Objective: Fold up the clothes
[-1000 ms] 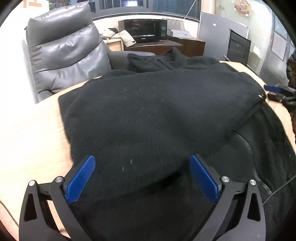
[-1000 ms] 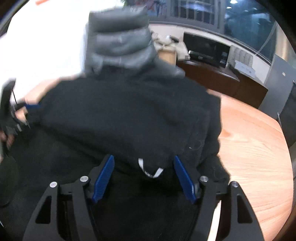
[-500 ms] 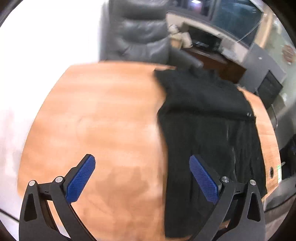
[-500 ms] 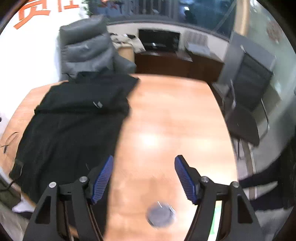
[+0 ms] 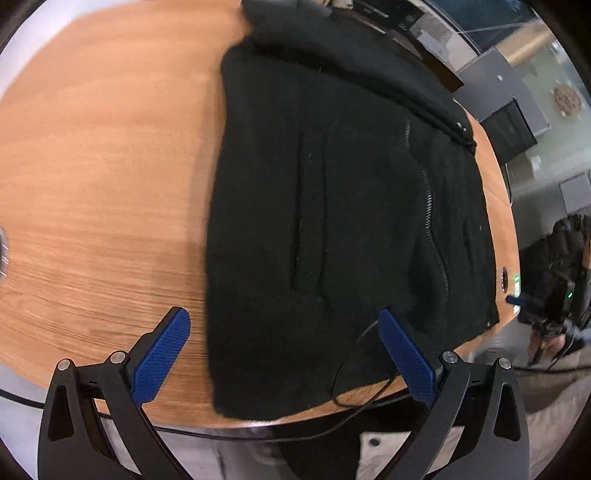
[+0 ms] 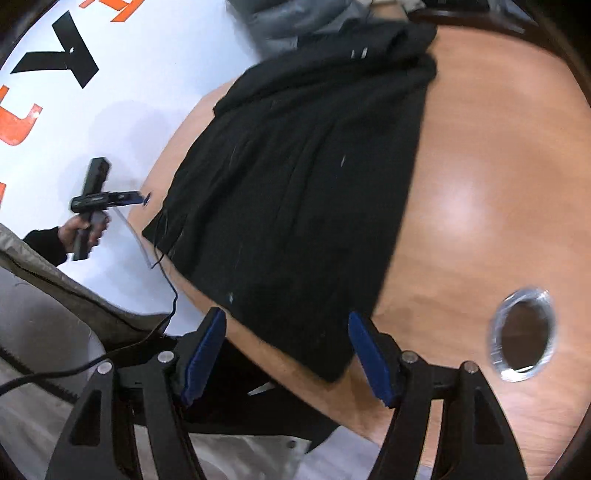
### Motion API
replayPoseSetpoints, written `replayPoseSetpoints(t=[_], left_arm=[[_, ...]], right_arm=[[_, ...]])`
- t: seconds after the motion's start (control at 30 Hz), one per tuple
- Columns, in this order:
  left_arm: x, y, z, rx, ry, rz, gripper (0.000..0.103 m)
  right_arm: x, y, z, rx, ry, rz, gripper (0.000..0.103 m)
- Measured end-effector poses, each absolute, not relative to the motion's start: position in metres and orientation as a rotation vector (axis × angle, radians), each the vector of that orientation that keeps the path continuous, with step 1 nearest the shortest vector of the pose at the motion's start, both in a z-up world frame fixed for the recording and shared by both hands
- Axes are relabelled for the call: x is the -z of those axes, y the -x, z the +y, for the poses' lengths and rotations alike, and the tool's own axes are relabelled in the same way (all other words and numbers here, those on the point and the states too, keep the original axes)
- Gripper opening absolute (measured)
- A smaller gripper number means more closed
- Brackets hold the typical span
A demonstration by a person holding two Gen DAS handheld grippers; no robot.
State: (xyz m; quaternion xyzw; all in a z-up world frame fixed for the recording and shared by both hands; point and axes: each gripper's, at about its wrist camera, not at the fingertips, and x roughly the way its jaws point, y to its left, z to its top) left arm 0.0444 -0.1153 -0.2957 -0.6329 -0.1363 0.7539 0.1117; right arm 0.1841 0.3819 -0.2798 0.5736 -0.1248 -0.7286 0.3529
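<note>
A black zip-up fleece jacket (image 5: 332, 206) lies spread on the round wooden table (image 5: 103, 177), its upper part folded over at the far end. It also shows in the right wrist view (image 6: 295, 177). My left gripper (image 5: 284, 354) is open and empty, raised above the jacket's near hem at the table's front edge. My right gripper (image 6: 286, 354) is open and empty, raised above the hem's other corner. In the right wrist view the left gripper (image 6: 142, 197) shows in a hand beyond the table's left edge.
A round cable hole (image 6: 522, 334) with a metal rim sits in the table right of the jacket. A thin black cable (image 5: 354, 369) loops over the hem. A grey chair (image 6: 288, 22) stands behind the table. A person (image 5: 561, 280) stands at right.
Both grippers have pulled back and up from the jacket to the table's near edge, tilting downward. One second ago they were low over the folded fabric; the jacket now lies untouched.
</note>
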Motion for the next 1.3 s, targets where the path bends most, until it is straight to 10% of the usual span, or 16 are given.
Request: replayPoseSetpoints(t=[0.2,0.8,0.97,1.3], left_arm=[[0.331,-0.046,-0.129,-2.122,1.978,-0.463,0.103],[0.338,-0.044,-0.114,-2.021,1.884,-0.502,0.102],[0.348,-0.031,-0.123,-1.984,1.905,-0.591,0.1],[0.367,-0.032,-0.139,-1.829,1.989,-0.798,0.026]], right_arm=[[0.305,-0.187,0.398,1.866,-1.536,-0.467,0.058],[0.328,-0.174,0.384,1.859,-1.52,-0.574,0.056],[0.332,-0.175,0.387,1.879,-1.551,-0.588,0.033],[0.349,-0.17,0.402,1.788,-1.636,-0.771,0.014]])
